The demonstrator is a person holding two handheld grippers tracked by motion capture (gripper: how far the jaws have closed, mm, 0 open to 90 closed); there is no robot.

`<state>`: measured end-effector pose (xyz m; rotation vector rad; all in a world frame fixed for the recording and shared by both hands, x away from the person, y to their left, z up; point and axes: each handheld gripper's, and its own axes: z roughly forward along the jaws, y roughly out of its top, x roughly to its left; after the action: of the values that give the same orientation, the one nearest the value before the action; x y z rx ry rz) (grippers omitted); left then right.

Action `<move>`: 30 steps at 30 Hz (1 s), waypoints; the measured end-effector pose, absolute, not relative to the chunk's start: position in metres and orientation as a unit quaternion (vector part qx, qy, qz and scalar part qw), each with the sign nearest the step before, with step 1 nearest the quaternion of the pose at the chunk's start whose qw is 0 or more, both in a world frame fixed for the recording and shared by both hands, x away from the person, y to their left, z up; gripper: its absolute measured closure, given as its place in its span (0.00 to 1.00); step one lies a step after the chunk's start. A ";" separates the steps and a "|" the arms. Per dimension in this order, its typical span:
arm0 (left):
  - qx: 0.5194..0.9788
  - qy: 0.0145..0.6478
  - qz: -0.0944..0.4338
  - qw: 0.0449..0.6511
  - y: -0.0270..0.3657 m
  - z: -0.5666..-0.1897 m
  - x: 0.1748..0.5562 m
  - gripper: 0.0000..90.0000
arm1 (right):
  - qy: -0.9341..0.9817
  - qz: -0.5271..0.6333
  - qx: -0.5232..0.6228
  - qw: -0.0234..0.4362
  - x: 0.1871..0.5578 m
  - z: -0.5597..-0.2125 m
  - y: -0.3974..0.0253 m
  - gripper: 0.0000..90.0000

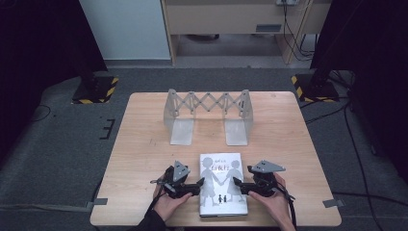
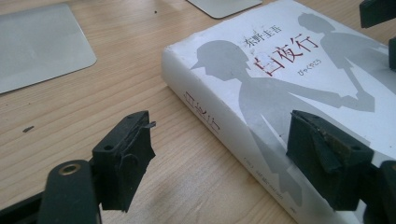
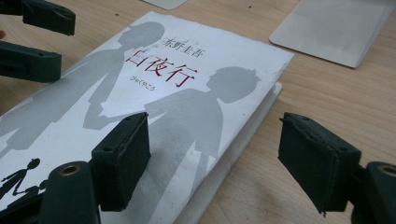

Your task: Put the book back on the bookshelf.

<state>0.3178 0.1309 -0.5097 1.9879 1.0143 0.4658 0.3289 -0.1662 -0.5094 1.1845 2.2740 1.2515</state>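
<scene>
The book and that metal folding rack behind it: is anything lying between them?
No. In the high view, only bare wooden table separates the book from the rack. The rack's two flat foot plates reach toward the book, stopping short of it.

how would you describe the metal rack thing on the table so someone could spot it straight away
On the wooden table, look to the far half, beyond the white book lying flat near the front edge. The rack is an expandable metal bookend: two upright grey plates joined by a criss-cross scissor lattice, the table's one standing object.

White hardback book (image 1: 223, 183): grey child silhouettes, red title characters. Pale wood-grain table (image 1: 144, 144). Silver-grey metal folding book rack (image 1: 208, 114). Black hand-held gripper (image 1: 197, 187) pair.
</scene>
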 end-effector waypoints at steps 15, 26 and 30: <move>0.791 0.393 0.169 0.437 0.124 -0.515 0.318 0.17 | 0.771 0.469 0.420 0.096 0.331 -0.521 -0.161 0.27; 0.789 0.390 0.176 0.441 0.126 -0.518 0.319 0.11 | 0.753 0.488 0.434 0.079 0.334 -0.528 -0.162 0.26; 0.788 0.387 0.180 0.443 0.126 -0.519 0.320 0.09 | 0.753 0.490 0.431 0.080 0.335 -0.528 -0.162 0.26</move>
<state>0.3196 0.1257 -0.5189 1.9550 0.9609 0.4472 0.3348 -0.1619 -0.5282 1.2903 2.2540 1.4654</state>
